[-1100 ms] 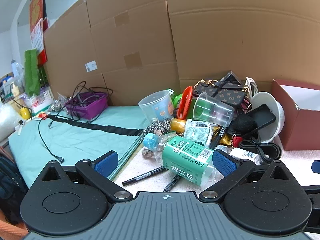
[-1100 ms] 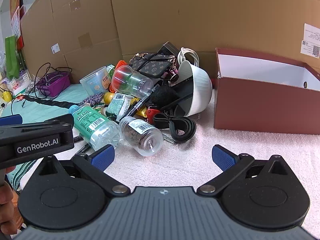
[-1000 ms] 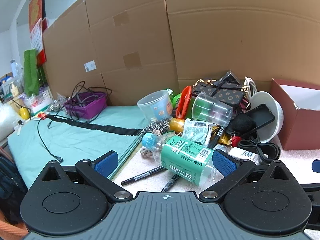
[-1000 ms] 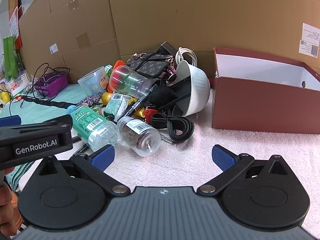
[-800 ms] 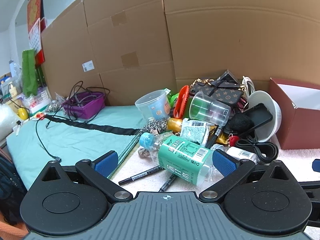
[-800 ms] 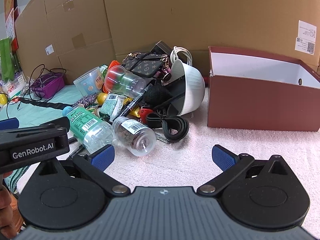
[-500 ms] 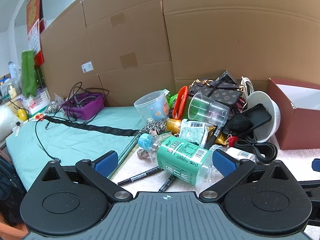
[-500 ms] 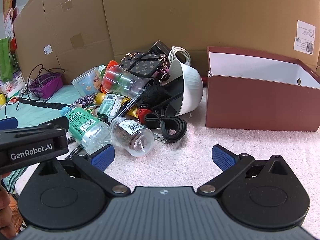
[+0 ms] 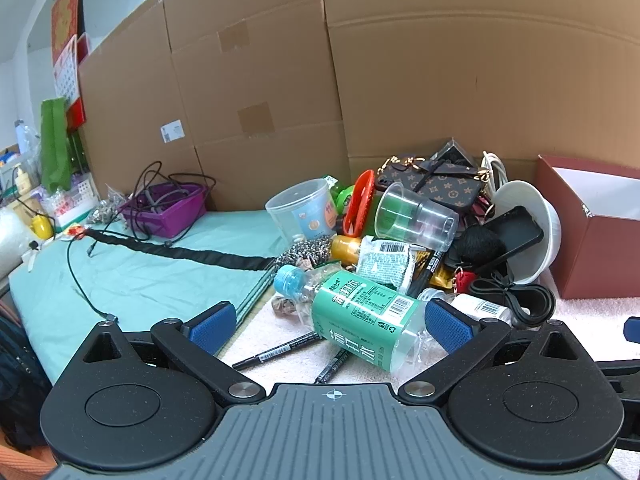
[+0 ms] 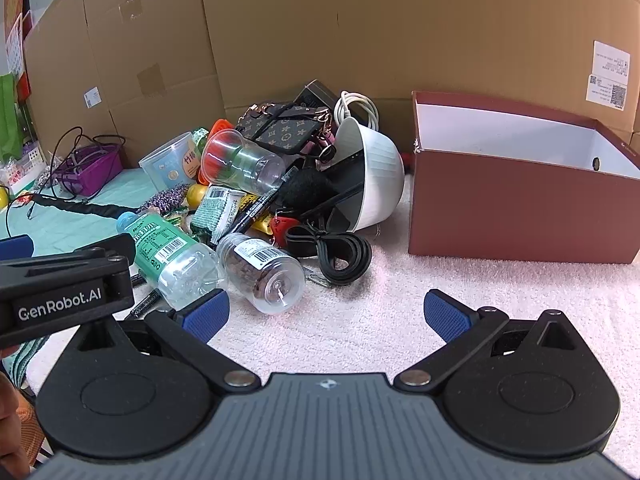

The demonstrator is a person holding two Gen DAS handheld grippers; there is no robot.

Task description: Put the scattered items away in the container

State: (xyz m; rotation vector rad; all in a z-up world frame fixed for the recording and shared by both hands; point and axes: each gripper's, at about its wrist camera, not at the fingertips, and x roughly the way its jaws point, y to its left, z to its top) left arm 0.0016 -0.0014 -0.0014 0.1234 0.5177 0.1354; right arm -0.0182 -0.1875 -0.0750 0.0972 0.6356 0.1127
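Note:
A heap of items lies on a pink towel: a green-labelled bottle (image 9: 360, 316) (image 10: 168, 248), a small clear jar (image 10: 264, 272), a clear cup (image 9: 416, 216), a white bowl (image 10: 380, 176) holding a black phone (image 9: 516, 236), a patterned pouch (image 10: 284, 128), black markers (image 9: 276, 352) and a black strap (image 10: 340, 252). The red-brown box (image 10: 516, 208) stands open to the right. My left gripper (image 9: 328, 324) is open just in front of the bottle. My right gripper (image 10: 326, 312) is open above bare towel, right of the jar.
Cardboard walls (image 10: 360, 32) stand behind everything. A teal cloth (image 9: 120, 280) on the left carries a purple basket (image 9: 168, 208) of cables and a black band. The left gripper's body (image 10: 64, 288) shows at the right wrist view's left edge.
Both grippers have drifted slightly left and nearer the heap; the box and items slide a little right-to-left in the right wrist view. Both stay open.

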